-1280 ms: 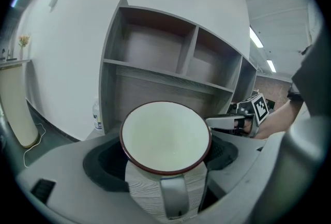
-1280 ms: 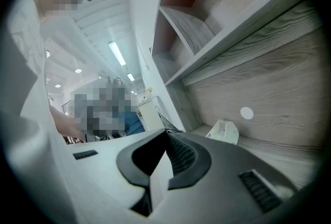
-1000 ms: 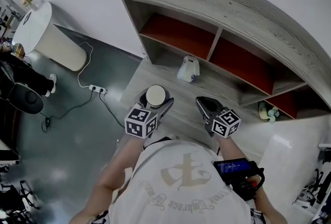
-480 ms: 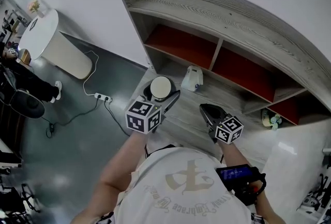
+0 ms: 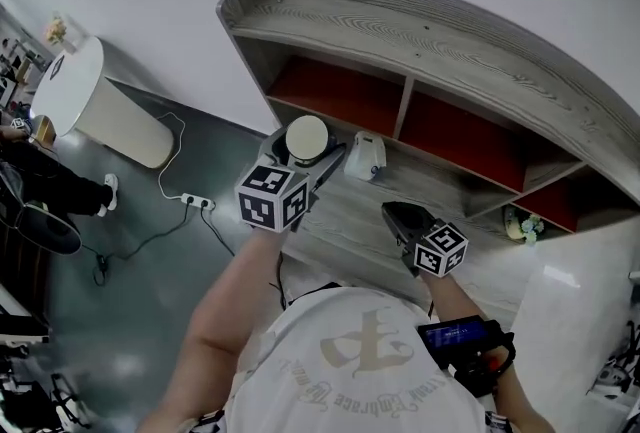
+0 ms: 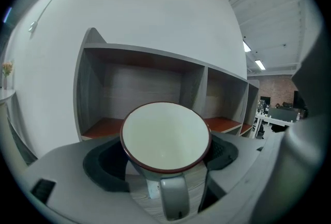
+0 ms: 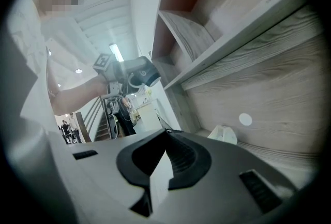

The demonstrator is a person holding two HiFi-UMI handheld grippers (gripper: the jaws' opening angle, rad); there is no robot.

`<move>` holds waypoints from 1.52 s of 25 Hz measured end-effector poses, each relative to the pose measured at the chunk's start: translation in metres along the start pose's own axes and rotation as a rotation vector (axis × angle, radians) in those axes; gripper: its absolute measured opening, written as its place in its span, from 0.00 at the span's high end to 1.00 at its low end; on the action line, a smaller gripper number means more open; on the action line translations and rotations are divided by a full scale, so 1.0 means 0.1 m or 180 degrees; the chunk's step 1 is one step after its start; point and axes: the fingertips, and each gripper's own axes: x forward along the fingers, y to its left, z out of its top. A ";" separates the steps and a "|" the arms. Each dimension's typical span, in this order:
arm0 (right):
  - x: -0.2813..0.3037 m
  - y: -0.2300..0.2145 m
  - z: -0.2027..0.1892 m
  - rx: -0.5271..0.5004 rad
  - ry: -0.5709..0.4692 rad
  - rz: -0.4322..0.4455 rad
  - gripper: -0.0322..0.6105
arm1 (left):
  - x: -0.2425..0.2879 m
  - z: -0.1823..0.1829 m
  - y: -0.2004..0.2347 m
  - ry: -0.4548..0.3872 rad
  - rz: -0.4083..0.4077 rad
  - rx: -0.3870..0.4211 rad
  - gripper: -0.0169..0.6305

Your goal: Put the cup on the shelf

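Before shelf (image 5: 400, 21): your left gripper (image 5: 308, 153) jaws clasp the cup (image 6: 165, 135), mid-carry.
Your right gripper (image 7: 164, 158): jaws together, empty.
Next: set cup level inside a compartment.

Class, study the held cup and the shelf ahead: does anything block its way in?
Nothing visible does. The left gripper holds the cup facing the open left compartment, which looks bare; the small white object stands aside to the right.
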 end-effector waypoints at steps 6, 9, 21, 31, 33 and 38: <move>-0.03 -0.05 0.00 0.0030 -0.0035 -0.0065 0.94 | 0.29 0.24 0.02 -0.0006 -0.0075 0.0168 0.34; -0.03 -0.05 -0.02 0.0043 -0.0018 -0.0087 0.94 | 0.44 0.32 0.07 0.0007 -0.0098 0.0196 0.34; -0.08 -0.17 -0.04 0.0098 -0.0043 -0.0312 0.94 | 1.04 0.41 0.26 0.0178 -0.0118 0.0326 0.34; -0.12 -0.27 -0.06 0.0150 -0.0064 -0.0472 0.94 | 1.38 0.42 0.26 0.0375 -0.0310 0.0312 0.34; -0.12 -0.29 -0.06 0.0156 -0.0069 -0.0495 0.94 | 1.43 0.42 0.26 0.0409 -0.0358 0.0305 0.34; -0.10 -0.28 -0.07 0.0174 -0.0080 -0.0540 0.94 | 1.51 0.43 0.24 0.0360 -0.0418 0.0260 0.34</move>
